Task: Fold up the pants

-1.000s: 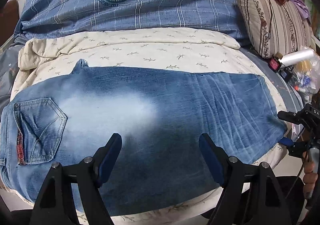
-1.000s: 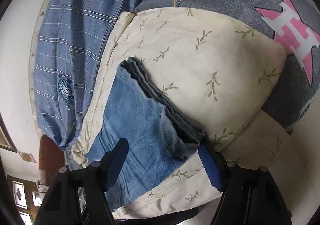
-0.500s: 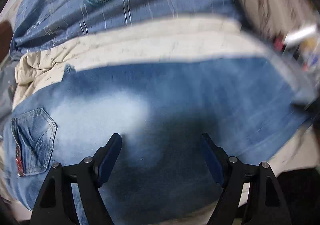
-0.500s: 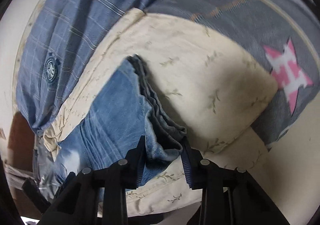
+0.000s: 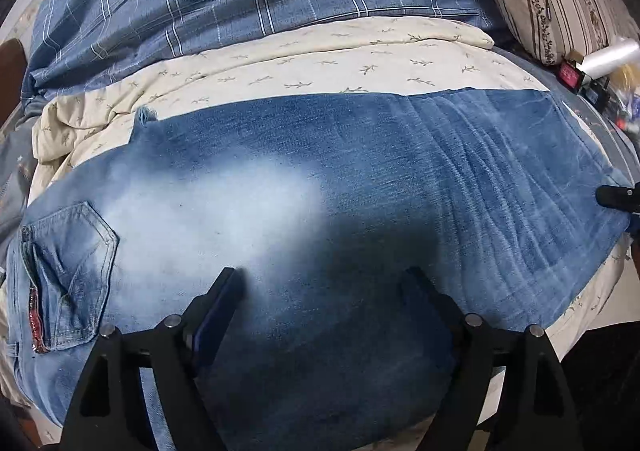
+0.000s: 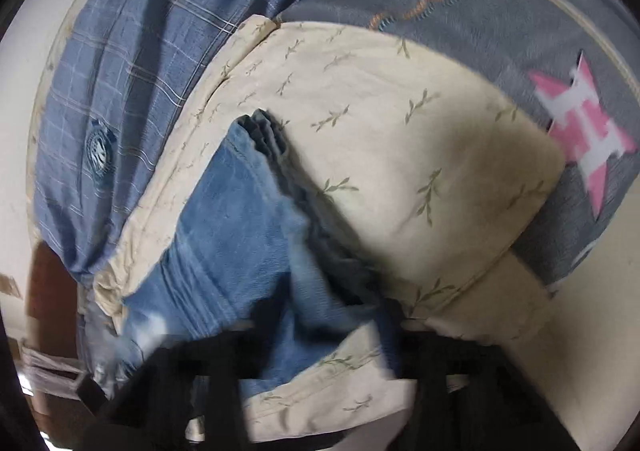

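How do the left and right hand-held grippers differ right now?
The left hand-held gripper stands wide open over the flat thigh of the jeans, its pads pinching nothing; the right hand-held gripper is closing with the stacked hem end of the jeans between its pads. The left view is sharp; the right view is blurred. Both angle down at the same pair, laid on the cream leaf-print quilt.

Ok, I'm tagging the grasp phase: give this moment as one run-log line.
left gripper: open over jeans | right gripper: closing on jeans' hem end | jeans: flat on cream quilt
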`<state>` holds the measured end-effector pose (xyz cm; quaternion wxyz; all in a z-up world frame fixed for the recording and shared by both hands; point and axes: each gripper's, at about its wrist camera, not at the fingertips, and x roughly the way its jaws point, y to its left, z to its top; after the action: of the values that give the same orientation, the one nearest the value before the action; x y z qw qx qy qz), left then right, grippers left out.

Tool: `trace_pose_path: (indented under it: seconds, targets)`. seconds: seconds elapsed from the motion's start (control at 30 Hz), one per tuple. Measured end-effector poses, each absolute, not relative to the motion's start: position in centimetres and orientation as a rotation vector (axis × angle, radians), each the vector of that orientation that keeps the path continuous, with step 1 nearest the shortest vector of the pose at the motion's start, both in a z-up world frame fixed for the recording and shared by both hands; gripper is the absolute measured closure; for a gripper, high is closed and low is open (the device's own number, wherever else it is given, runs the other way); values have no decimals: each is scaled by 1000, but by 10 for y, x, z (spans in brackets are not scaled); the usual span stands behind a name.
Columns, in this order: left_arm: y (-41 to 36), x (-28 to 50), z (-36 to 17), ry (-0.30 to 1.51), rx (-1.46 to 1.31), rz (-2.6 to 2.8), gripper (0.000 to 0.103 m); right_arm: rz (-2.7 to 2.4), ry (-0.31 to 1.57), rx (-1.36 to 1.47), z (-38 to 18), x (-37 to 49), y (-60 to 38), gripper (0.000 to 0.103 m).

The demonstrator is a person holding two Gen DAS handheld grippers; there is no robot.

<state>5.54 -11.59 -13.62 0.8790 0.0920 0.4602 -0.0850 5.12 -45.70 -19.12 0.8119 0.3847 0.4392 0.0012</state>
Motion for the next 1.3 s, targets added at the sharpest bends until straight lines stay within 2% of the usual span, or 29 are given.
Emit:
trace_pose_path:
  seconds: [0.33,0.4,0.43,0.47,0.6,0.77,0.8,0.87,0.9,0.93,1.0,1.17,1.3]
  targets:
    - [-115,57,-134,967,176,-183,19,78,785,574,-112,39,-403,79]
    - [-107,57,-130,972,127,-204,21,128,746,524,-90,34,-379,79]
    - [-102,58,-127,971,97,-207,29,175,722,492,-79,30,-361,79]
    - [-91,58,-123,968,50,-209,33,206,711,474,-73,29,-346,79]
    - [-28,43,-91,876,-106,-127,33,359,687,377,-59,17,-270,79]
    - [67,16,-67,791,-201,53,33,487,750,330,-94,21,-192,79]
    - [76,13,-67,788,-206,75,33,501,772,339,-106,26,-183,76]
    - [99,9,-71,803,-220,124,33,514,865,295,-147,45,-158,60]
    - [104,8,-73,811,-229,133,33,520,921,294,-165,53,-150,42]
    - [107,7,-73,817,-237,140,33,545,974,314,-183,57,-144,41]
    - [109,5,-72,814,-253,138,33,573,912,282,-179,45,-143,34]
    - [84,22,-52,790,-284,10,33,618,835,372,-148,24,-184,32]
    - [62,52,-49,829,-393,-212,33,589,785,534,-146,21,-235,31]
